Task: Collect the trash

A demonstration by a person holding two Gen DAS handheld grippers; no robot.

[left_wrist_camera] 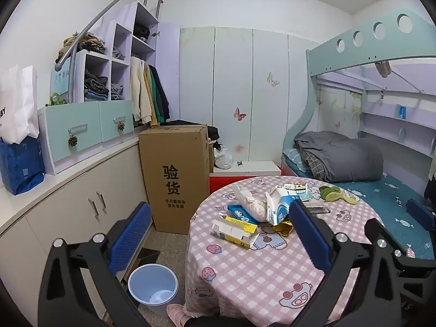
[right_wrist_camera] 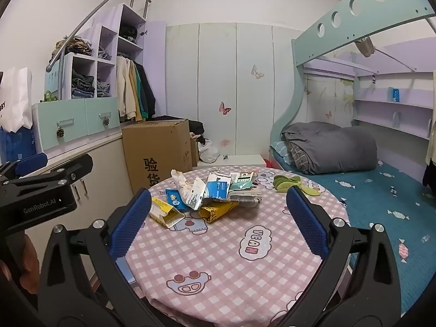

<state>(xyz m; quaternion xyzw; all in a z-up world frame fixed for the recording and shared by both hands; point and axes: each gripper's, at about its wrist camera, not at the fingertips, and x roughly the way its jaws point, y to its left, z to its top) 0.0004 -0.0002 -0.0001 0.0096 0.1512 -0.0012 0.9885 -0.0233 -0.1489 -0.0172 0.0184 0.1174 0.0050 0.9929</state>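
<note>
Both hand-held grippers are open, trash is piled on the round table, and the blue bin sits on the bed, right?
Not quite. The bin stands on the floor left of the table, as the left wrist view shows. The rest holds: left gripper and right gripper open, trash on the table.

Table [right_wrist_camera: 245, 272]: near edge running out of frame. Blue bin [left_wrist_camera: 152, 286]: base hiding behind left claw [left_wrist_camera: 218, 229]. Wrapper [right_wrist_camera: 215, 188] print: reading too small.

Open tabletop [right_wrist_camera: 218, 245] before trash pile [right_wrist_camera: 207, 193]
</note>
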